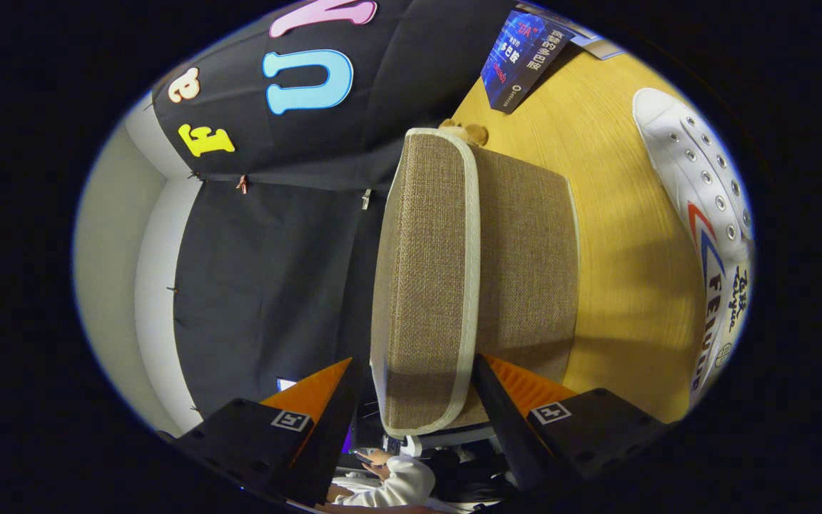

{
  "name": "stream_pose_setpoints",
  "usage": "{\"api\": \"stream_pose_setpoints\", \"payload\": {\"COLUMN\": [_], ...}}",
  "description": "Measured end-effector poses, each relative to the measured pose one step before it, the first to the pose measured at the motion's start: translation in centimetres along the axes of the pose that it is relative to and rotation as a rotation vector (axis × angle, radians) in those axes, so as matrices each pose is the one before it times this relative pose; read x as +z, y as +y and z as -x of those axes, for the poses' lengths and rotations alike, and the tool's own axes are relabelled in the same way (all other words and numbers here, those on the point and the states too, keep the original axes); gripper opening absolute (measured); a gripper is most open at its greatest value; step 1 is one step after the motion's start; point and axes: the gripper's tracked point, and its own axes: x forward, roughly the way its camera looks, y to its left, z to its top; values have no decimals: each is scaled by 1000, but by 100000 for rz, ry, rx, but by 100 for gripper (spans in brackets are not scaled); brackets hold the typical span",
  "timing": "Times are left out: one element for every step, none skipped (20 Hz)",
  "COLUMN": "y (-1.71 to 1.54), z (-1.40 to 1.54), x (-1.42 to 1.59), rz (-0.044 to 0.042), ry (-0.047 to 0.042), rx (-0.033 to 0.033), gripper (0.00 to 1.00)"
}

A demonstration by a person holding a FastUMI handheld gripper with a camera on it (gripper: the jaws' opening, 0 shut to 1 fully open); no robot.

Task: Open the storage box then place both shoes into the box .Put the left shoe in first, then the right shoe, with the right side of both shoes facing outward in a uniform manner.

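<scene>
The storage box is woven beige fabric and stands on the yellow wooden table; the view is rolled sideways. Its lid, edged in pale trim, lies between my fingers, one above it and one under its rim. My gripper is shut on the lid's near edge. The lid looks down on the box or only barely raised. A white lace-up shoe with red and blue stripes lies on the table beside the box, beyond the finger under the rim.
A blue placard stands at the table's far end. A small brown object peeks out behind the box. Black cloth walls close the booth. A person's white sleeve shows between the fingers' bases.
</scene>
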Motion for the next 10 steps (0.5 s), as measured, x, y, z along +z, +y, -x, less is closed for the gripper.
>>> {"api": "stream_pose_setpoints", "payload": {"y": [381,347,257,213,337,336,391,461,709,796], "z": [334,223,191,275,432,436,394,422,369,289], "x": [-206,-113,1,33,8,-23,-21,-11,-44,87], "rz": [-1135,-1167,-1126,-981,-919,-708,-694,-1045,-1400,-1277], "ry": [1029,1010,509,211,133,142,127,-117,-84,-371], "rx": [1604,1286,915,284,597,684,823,928,1821,2033], "gripper": [96,96,95,96,96,95,96,96,96,95]}}
